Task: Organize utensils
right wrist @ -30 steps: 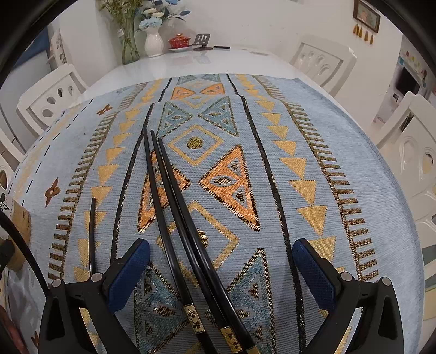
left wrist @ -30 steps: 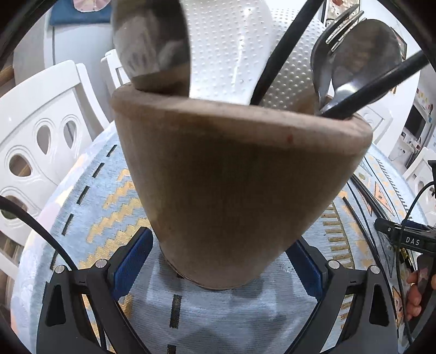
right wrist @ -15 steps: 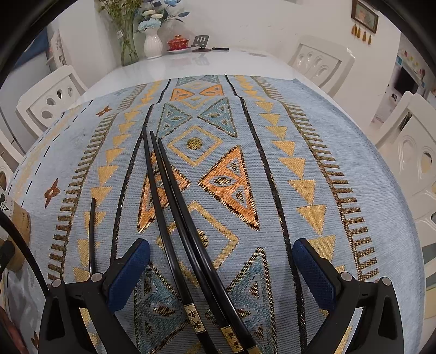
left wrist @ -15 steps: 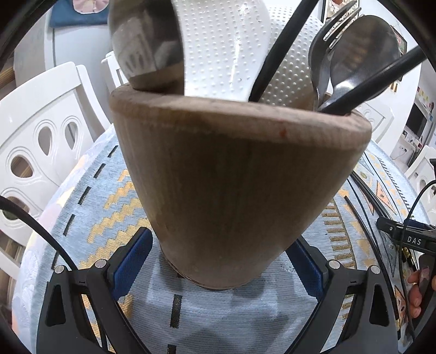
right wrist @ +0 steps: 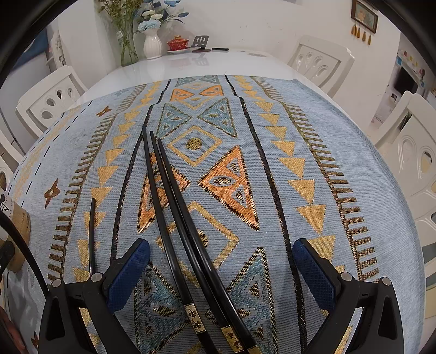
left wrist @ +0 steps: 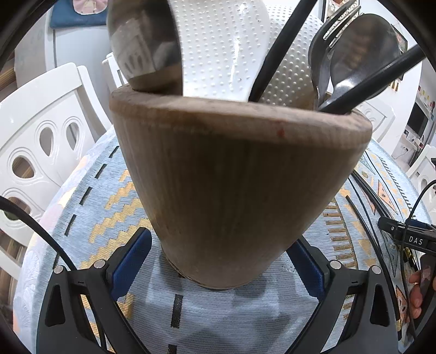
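Three black chopsticks (right wrist: 174,217) lie side by side on the patterned cloth (right wrist: 313,141) that covers the surface, their thin tips pointing away and their gold-banded butt ends running down between the right gripper (right wrist: 220,269)'s fingers; a fourth, shorter-looking black stick (right wrist: 92,234) lies apart to the left of them. They look rigid, light and glossy, so they are likely to roll or slip under a pinch; the thicker banded ends nearest the fingers seem the surer place to take hold, and one stick at a time. The right fingers (right wrist: 128,275) stand wide apart above the cloth, straddling the sticks without touching them, and hold nothing.

The wooden utensil holder (left wrist: 234,190), seen from the left wrist, stands upright on the cloth and already carries white dimpled paddles (left wrist: 218,46), a dark spoon (left wrist: 362,49), a fork (left wrist: 338,19) and black sticks (left wrist: 283,43) leaning out of its rim. It looks solid and top-heavy with its load, best gripped low on the wall. The left gripper (left wrist: 218,261) straddles its base; its jaws have just been opening, and the blue pads (left wrist: 130,264) now stand just clear of the wood, released. At the right edge of that view a hand (left wrist: 417,294) grasps the other tool.
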Action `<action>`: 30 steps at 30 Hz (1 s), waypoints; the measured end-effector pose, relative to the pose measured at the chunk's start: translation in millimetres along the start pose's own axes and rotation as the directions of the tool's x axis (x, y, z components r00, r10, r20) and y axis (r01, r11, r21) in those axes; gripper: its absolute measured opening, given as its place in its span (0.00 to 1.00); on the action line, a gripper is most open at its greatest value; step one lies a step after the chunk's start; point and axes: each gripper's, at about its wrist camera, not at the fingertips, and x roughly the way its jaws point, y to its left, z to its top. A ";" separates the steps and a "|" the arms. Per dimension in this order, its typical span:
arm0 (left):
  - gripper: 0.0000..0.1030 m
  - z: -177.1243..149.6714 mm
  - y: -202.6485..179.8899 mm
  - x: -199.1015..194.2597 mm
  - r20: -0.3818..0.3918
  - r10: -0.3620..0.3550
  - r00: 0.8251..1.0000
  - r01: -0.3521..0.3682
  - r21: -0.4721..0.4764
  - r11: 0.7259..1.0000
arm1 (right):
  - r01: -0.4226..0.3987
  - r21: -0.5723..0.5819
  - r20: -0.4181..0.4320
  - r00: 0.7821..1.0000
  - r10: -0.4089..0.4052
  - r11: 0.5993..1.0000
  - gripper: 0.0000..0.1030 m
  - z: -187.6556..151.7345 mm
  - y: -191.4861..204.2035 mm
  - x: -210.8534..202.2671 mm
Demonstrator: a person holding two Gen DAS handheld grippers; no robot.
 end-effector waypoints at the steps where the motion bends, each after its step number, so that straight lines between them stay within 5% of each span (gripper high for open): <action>1: 0.95 0.0 0.1 -0.1 0.000 0.000 1.000 0.000 0.000 1.000 | 0.000 0.000 0.000 1.000 0.000 1.000 1.00 -0.4 0.3 -0.1; 9: 0.96 -0.2 5.9 2.9 -0.006 -0.019 1.000 0.019 -0.014 1.000 | 0.002 0.022 -0.071 0.997 -0.001 1.000 0.95 4.0 -9.6 -15.1; 18: 0.96 -0.3 9.6 7.0 -0.011 -0.010 1.000 0.010 -0.007 1.000 | -0.127 0.050 -0.034 0.991 0.129 0.991 0.95 4.9 -23.7 -73.0; 20: 0.96 1.1 8.8 6.6 -0.011 -0.011 1.000 0.011 -0.007 1.000 | -0.172 0.035 -0.066 0.983 0.174 0.985 0.88 2.9 -12.1 -74.0; 22: 0.96 0.7 7.0 7.3 -0.011 -0.014 1.000 0.013 -0.008 1.000 | -0.198 0.016 -0.106 0.974 0.199 0.980 0.63 1.0 1.9 -69.6; 23: 0.96 0.5 7.3 7.8 -0.011 -0.014 1.000 0.014 -0.008 1.000 | -0.212 0.005 -0.124 0.970 0.211 0.977 0.58 0.6 8.8 -66.7; 30: 0.96 -1.5 5.1 7.3 -0.010 -0.012 1.000 0.012 -0.005 1.000 | -0.224 -0.135 -0.221 0.956 0.191 0.965 0.45 -3.2 64.6 -39.3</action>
